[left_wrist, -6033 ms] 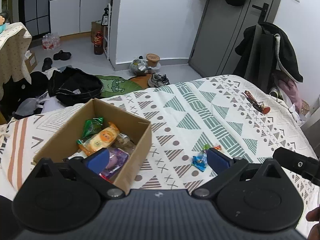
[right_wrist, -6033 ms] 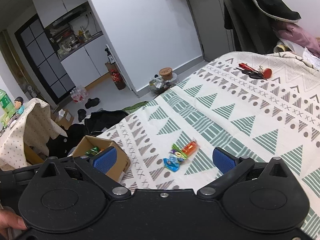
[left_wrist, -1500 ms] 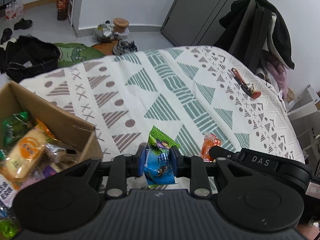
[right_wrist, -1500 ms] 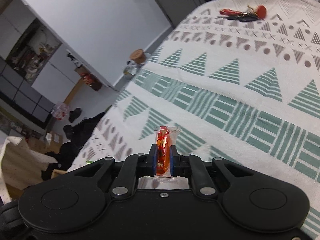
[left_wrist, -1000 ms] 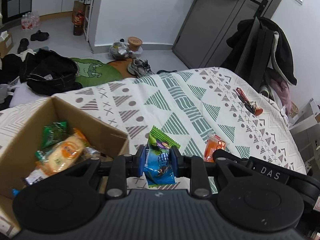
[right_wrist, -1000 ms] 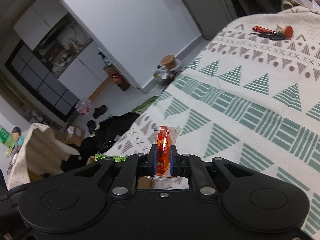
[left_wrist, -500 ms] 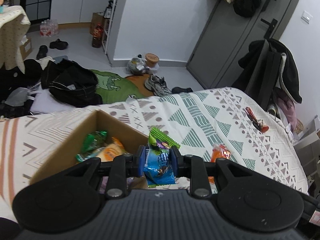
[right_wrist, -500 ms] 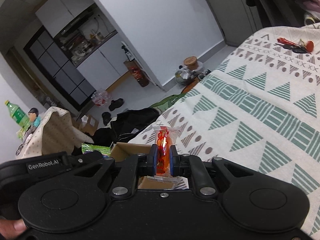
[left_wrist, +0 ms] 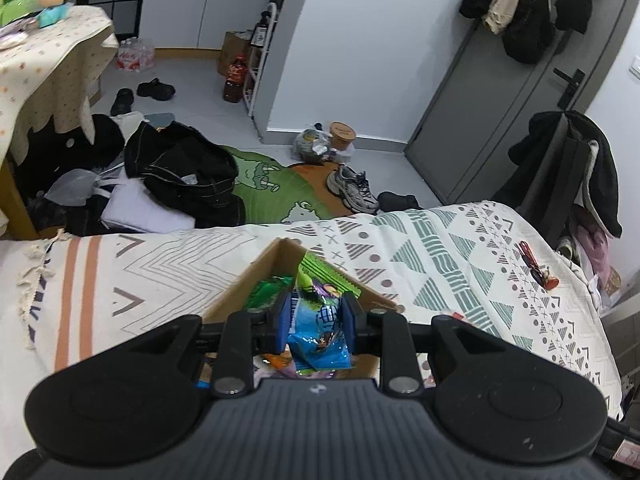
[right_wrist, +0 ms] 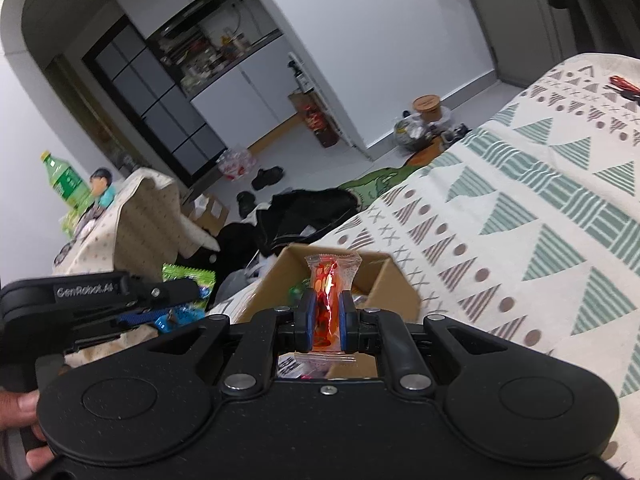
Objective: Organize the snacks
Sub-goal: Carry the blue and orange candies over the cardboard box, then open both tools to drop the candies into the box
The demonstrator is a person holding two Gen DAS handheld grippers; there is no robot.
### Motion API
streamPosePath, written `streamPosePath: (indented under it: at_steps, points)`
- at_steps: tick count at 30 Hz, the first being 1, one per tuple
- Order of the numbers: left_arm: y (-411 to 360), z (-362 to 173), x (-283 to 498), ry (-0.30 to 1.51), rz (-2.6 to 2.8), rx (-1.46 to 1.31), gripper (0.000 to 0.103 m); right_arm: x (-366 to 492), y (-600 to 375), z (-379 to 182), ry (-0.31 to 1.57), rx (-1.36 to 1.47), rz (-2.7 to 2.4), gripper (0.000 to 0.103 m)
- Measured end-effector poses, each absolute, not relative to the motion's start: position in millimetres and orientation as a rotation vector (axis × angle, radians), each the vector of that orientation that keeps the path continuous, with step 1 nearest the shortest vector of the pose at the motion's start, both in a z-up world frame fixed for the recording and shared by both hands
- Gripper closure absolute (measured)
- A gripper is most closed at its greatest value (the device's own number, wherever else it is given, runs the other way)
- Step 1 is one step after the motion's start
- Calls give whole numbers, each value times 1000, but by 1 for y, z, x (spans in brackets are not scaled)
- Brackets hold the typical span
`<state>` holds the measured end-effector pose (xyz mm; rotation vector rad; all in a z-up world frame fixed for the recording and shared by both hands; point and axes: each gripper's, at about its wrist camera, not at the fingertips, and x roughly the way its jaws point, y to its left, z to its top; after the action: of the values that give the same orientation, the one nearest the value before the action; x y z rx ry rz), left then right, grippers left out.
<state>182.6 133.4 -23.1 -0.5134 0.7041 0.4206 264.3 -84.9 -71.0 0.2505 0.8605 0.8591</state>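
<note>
A cardboard box [left_wrist: 256, 276] sits on the near left part of the patterned bedspread [left_wrist: 448, 248], open at the top, with a green packet [left_wrist: 266, 289] and other wrapped snacks inside, mostly hidden behind the tools. The left gripper [left_wrist: 316, 316] hangs over the box, its pads pressed onto a blue snack bag [left_wrist: 320, 336] with a green top edge. The right gripper [right_wrist: 326, 314] pinches an orange snack [right_wrist: 327, 292] in clear wrap, upright, just over the box [right_wrist: 384, 280]. In the right wrist view the left gripper [right_wrist: 160, 308] appears at the left, beside the box. Keys [left_wrist: 536, 266] lie far right on the bedspread. On the floor beyond lie black clothes [left_wrist: 180, 172], a green rug [left_wrist: 272, 188] and sneakers [left_wrist: 352, 186].
</note>
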Motion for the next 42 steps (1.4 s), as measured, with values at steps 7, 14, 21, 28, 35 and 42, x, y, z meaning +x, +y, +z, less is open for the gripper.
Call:
streamPosePath:
  at_steps: [7,14,21,28,35,42]
  points:
    - [154,-30,169,711,434,-549,77,244,-58,-70,887,199,940,101]
    - [168,-38,159,732,436,-570,77,233,-46,-74,922,148,954,102]
    - [175,-48,155,762,412,-591,77,233,-49,-83,978,126,917,96]
    - [180,-50,158,813,402,-607,68,229,-63,-76,960,163,890,78]
    - [176,-38,152,814,394,-568,49,225,-89,-66,944,177,831,58]
    - [164,-17,147,813,344,-516,27,208,-119,-51,911,209,753,38]
